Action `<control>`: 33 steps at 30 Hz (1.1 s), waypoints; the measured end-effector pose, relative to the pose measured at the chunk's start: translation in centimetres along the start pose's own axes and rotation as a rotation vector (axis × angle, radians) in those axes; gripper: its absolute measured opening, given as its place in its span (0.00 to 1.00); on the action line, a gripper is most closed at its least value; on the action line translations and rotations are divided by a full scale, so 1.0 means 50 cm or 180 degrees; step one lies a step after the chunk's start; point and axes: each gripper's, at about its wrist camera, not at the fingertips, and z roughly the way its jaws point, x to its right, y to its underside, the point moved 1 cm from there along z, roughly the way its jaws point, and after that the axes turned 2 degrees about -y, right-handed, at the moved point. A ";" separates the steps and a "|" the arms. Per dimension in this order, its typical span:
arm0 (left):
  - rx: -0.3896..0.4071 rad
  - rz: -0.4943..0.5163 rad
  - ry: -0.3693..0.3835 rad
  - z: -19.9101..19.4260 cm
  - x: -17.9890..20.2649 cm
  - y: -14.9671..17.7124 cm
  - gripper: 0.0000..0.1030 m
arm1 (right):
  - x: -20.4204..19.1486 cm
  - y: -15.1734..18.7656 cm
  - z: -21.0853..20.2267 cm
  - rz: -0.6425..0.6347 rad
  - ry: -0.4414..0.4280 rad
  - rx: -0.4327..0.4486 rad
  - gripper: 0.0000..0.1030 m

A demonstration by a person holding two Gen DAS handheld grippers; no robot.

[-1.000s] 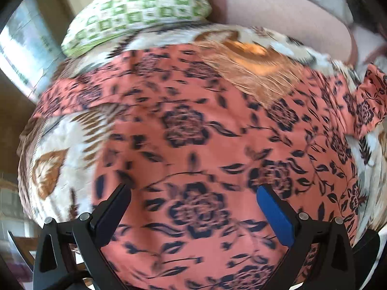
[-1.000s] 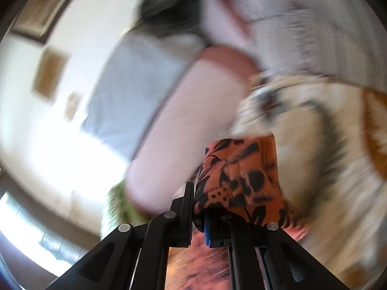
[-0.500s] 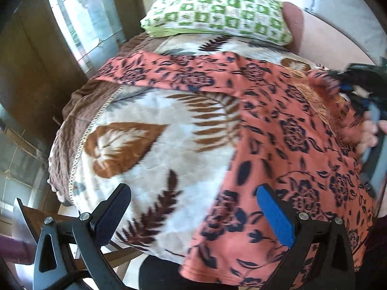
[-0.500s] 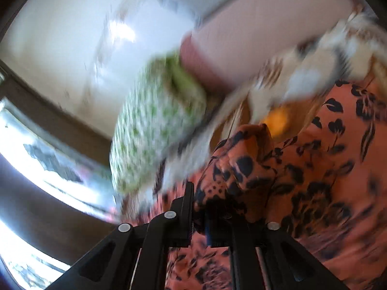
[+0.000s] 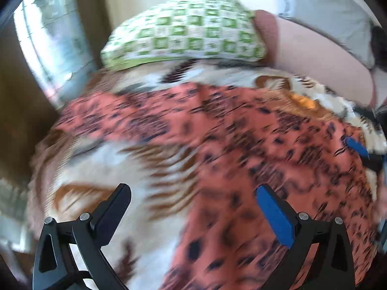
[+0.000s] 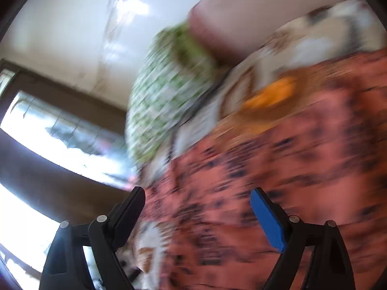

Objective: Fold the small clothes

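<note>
Released by the right gripper [image 6: 197,213], the garment [image 5: 254,149] no longer sits bunched between those jaws as it did 0.5 s ago; they have just been opening and now stand wide with nothing clamped, cloth only lying beyond them. Both views have also swung and smeared since then, so the print that read as dark flowers is now streaks.

Orange-pink with dark blotches, the garment lies spread on the blanket [image 5: 108,169], filling the left view from 9 o'clock across the middle to 5 o'clock, and the right view [image 6: 278,164] from 6 to 3 o'clock. The left gripper [image 5: 193,207] hangs over it released, jaws apart, its blue pad over the garment and its black one over the blanket's white and brown leaves.

Only the left view shows the other gripper from outside: a blue pad and black finger at 3 o'clock, at the garment's far edge [image 5: 358,148]. Only the right view shows a bright window [image 6: 55,135] at 9 o'clock.

A green-checked pillow [image 5: 186,31] lies at 12 o'clock beyond the blanket, beside a pink bolster [image 5: 314,55].

Blur hides the garment's folds and hems, and its near edge is cut off by the frame.
</note>
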 end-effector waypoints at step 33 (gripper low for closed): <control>-0.0164 0.0070 -0.0172 0.228 0.089 -0.194 0.06 | 0.272 -0.043 -0.132 0.0474 0.0689 -0.0116 0.49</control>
